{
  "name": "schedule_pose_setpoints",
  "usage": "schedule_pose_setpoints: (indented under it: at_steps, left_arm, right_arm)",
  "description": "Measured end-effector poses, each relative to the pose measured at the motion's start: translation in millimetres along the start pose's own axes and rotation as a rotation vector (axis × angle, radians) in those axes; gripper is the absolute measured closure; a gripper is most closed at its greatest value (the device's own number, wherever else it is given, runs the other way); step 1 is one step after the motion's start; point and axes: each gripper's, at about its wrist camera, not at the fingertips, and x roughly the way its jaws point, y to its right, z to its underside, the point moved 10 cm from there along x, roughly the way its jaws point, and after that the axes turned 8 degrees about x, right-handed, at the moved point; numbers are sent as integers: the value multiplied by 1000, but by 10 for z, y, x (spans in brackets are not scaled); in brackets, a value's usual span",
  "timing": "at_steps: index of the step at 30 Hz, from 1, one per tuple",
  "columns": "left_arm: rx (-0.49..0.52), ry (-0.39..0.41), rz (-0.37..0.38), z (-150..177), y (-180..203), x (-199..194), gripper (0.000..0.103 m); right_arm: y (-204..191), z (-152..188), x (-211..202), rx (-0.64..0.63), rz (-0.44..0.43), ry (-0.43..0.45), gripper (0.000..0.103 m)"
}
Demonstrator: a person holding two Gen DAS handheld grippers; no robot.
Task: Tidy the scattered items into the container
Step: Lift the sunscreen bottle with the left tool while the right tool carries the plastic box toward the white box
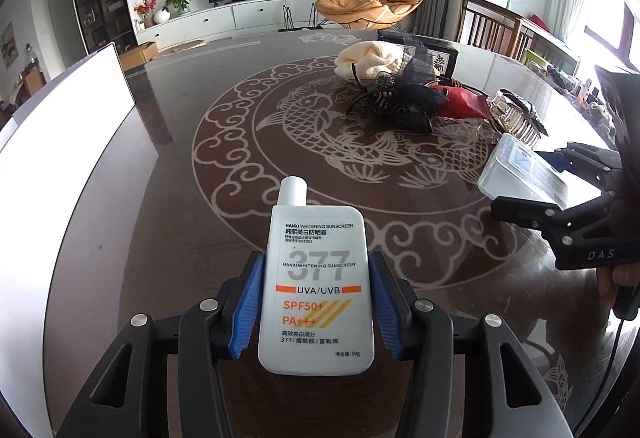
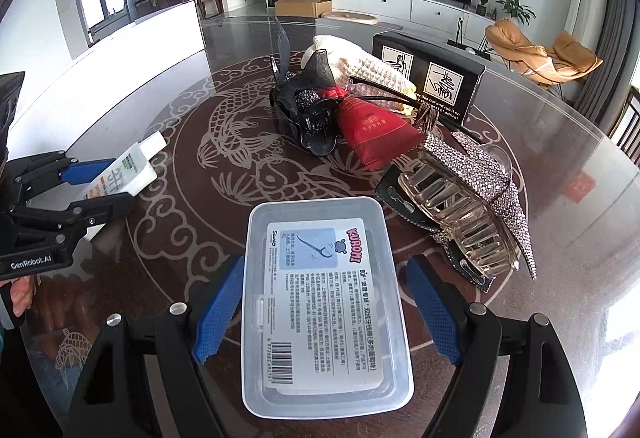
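Note:
My left gripper [image 1: 316, 258] is shut on a white sunscreen bottle [image 1: 316, 302], its blue pads pressing both sides, cap pointing away. The right wrist view shows the same bottle [image 2: 128, 170] in that gripper [image 2: 122, 182] at far left. An open-topped clear plastic box [image 2: 324, 302] with a printed label lies between the fingers of my right gripper [image 2: 326, 262], which is open with a small gap at each pad. A pile behind it holds a cream cloth [image 2: 360, 62], a black hair clip [image 2: 316, 134], a red pouch [image 2: 372, 134], a rhinestone bow [image 2: 480, 166] and a translucent claw clip [image 2: 452, 214].
The round glass table [image 2: 192, 238] has a fish pattern. A black carton [image 2: 432, 70] stands behind the pile. A white panel [image 2: 160, 30] runs along the far left edge. A person's hand [image 2: 20, 294] grips the left tool's handle.

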Motion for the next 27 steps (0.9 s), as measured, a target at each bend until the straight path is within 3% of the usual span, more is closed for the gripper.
schedule_pose_setpoints:
  at_steps: [9, 11, 20, 27]
  left_arm:
    - [-4, -1, -3, 9, -6, -2, 52]
    - [-4, -1, -3, 11, -6, -3, 52]
    - [-4, -1, -3, 9, -6, 1, 52]
    - [-17, -3, 3, 19, 2, -6, 52]
  right_arm:
    - [27, 31, 2, -19, 21, -96, 25]
    - [-8, 38, -32, -34, 14, -83, 41]
    - [-53, 146, -160, -3, 44, -50, 41]
    - [-179, 113, -383, 54, -21, -18, 41]
